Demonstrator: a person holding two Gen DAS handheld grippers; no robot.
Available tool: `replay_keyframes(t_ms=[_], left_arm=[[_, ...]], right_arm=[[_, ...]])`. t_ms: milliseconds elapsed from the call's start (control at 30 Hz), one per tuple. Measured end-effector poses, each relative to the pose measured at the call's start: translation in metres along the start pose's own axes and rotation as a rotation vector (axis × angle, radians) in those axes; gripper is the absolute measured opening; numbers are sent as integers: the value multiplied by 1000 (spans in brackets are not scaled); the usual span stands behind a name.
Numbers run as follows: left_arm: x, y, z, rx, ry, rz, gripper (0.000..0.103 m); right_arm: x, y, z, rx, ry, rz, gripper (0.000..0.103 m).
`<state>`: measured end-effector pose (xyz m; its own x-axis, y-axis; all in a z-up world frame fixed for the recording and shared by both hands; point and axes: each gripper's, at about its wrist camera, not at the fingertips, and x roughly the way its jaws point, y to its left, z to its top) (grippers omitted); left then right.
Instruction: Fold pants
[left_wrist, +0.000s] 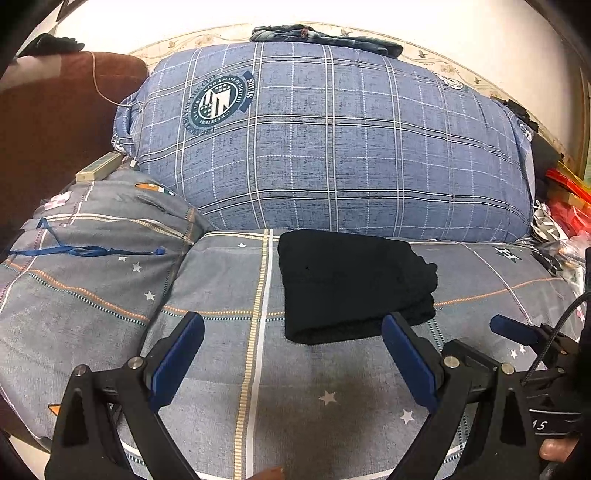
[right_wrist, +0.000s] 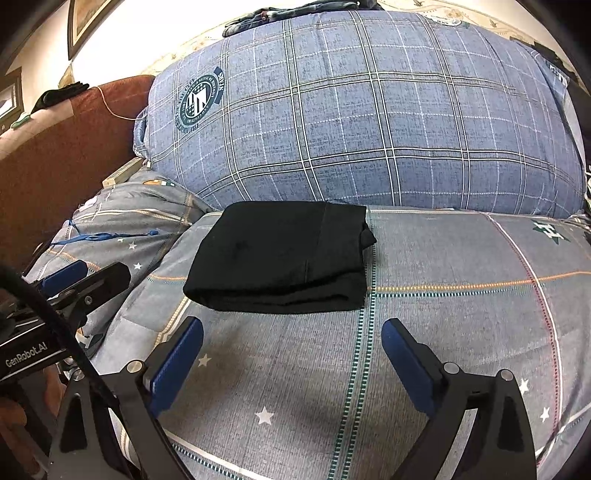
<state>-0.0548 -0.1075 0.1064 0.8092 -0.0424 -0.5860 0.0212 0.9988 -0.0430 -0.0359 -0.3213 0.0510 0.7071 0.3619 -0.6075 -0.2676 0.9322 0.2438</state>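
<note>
Black pants (left_wrist: 354, 284) lie folded into a compact rectangle on the grey star-patterned bed cover (left_wrist: 229, 387); they also show in the right wrist view (right_wrist: 284, 258). My left gripper (left_wrist: 293, 325) is open and empty, held just in front of the pants' near edge. My right gripper (right_wrist: 291, 328) is open and empty, also just short of the pants. The right gripper shows at the right edge of the left wrist view (left_wrist: 517, 332). The left gripper shows at the left edge of the right wrist view (right_wrist: 81, 277).
A large blue plaid bundle of bedding (left_wrist: 332, 140) stands right behind the pants. A grey pillow (left_wrist: 92, 266) with a blue ribbon lies to the left. A brown headboard (left_wrist: 55, 122) is at the far left. Red and mixed clutter (left_wrist: 565, 206) sits at the right.
</note>
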Motion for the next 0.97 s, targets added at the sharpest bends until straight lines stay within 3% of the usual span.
replay_keyframes(t_ms=[967], left_arm=[[9,-11,-13,21,20,-29,96]], right_arm=[[9,-7,-10,18,42,3,100]])
